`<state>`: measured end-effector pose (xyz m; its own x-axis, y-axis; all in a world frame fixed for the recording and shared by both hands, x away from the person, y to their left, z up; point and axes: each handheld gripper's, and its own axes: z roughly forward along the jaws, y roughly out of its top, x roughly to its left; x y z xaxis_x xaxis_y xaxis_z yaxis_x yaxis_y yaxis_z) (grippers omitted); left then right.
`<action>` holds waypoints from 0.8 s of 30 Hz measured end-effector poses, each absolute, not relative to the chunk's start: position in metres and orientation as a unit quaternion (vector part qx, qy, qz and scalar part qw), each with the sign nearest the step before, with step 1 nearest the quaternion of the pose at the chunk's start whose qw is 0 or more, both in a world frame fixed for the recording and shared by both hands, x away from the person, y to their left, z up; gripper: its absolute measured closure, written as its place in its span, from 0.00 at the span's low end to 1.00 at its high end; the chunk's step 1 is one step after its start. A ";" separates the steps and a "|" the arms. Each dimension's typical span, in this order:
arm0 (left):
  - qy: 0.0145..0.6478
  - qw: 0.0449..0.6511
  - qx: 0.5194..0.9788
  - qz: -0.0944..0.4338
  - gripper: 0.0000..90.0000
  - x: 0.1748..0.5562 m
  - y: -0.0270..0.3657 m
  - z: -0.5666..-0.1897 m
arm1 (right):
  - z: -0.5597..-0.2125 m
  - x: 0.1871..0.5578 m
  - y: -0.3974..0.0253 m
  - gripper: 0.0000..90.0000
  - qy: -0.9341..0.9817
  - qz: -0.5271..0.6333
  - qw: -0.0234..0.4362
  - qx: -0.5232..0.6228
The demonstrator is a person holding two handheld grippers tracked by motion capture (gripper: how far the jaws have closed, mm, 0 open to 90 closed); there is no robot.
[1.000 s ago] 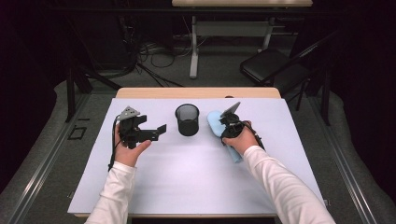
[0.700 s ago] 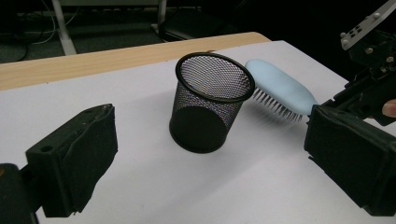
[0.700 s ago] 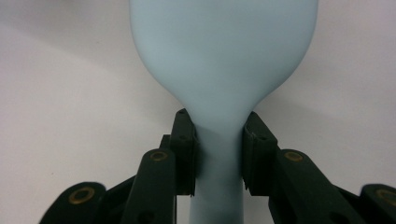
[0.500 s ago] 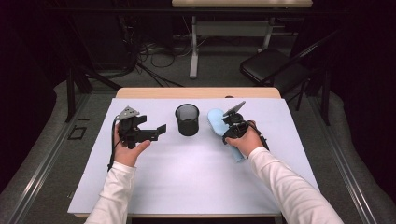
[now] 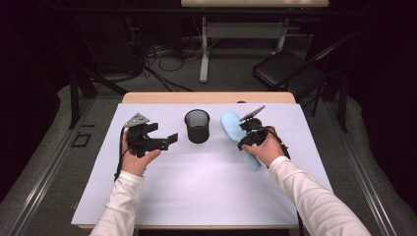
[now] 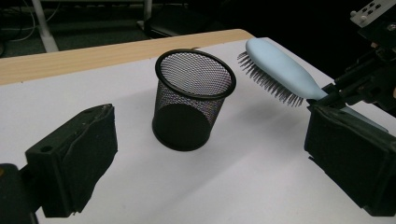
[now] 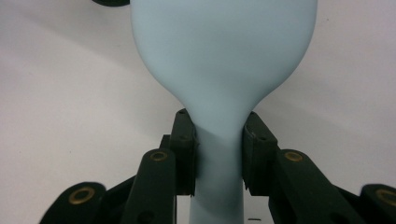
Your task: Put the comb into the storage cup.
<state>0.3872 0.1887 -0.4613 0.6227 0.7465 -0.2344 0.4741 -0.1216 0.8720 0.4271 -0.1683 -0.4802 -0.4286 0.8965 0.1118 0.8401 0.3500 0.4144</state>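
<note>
Our right gripper [image 7: 218,161] clamps the neck of the blue hairbrush [image 7: 224,60], whose tip is cut off above; it has lifted slightly, right of the mesh cup [image 5: 197,126]. Our left gripper [image 6: 205,154] stays open, facing the cup.
</note>
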 end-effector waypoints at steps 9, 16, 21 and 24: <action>0.411 0.524 0.736 0.126 0.03 0.386 0.189 -0.460 | -0.474 0.422 -0.167 0.77 0.829 0.231 0.077 0.504; 0.405 0.528 0.736 0.123 0.03 0.384 0.187 -0.457 | -0.467 0.414 -0.165 0.77 0.840 0.255 0.095 0.469; 0.399 0.529 0.739 0.120 0.03 0.382 0.184 -0.456 | -0.464 0.408 -0.164 0.77 0.838 0.278 0.103 0.458; 0.398 0.532 0.738 0.117 0.03 0.382 0.184 -0.455 | -0.463 0.406 -0.164 0.77 0.838 0.288 0.108 0.450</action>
